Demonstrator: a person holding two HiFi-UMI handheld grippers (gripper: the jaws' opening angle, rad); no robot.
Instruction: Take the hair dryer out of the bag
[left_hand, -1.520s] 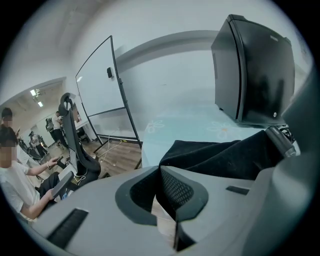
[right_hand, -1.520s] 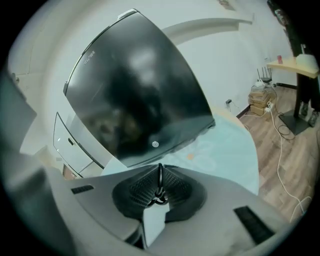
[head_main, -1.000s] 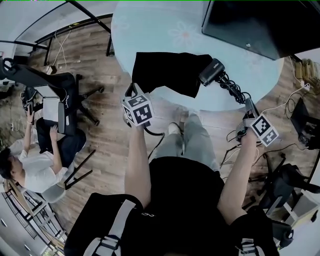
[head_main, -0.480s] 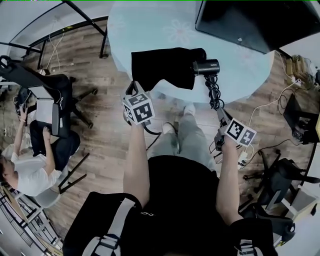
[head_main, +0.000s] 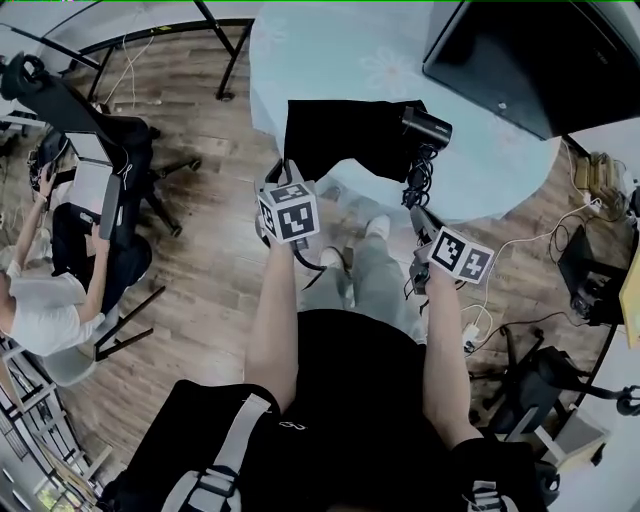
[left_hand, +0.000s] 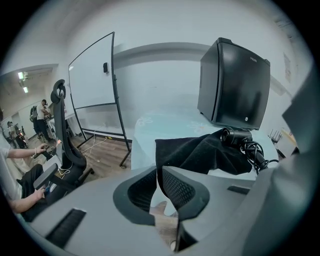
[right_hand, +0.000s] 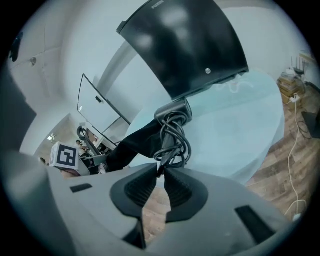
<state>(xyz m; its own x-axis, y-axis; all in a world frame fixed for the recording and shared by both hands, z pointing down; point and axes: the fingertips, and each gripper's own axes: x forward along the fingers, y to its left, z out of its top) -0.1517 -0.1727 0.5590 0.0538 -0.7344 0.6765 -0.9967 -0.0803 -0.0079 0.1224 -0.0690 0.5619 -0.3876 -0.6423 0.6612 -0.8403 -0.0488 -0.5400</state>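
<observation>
Table (head_main: 320, 60): round, pale blue | Bag (head_main: 345, 140): black, at its near edge | Dryer (head_main: 428, 124): barrel out of bag's right end, lengthwise along it, pointing right | Gripper views only: left gripper (left_hand: 159, 172) pinches bag corner, right gripper (right_hand: 160, 172) nips cord (right_hand: 172, 136) end; both jaws just easing apart.

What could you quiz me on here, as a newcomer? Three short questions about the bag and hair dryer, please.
1. True or false: the hair dryer is hidden wholly inside the black bag.
2. The bag lies on: A) the floor, B) the round pale-blue table, C) an office chair.
3. Which gripper has the bag's cloth between its jaws?
Key: 1 false: its end and coiled cord show. 2 B. 3 the left gripper, whose jaws have just been opening.
</observation>
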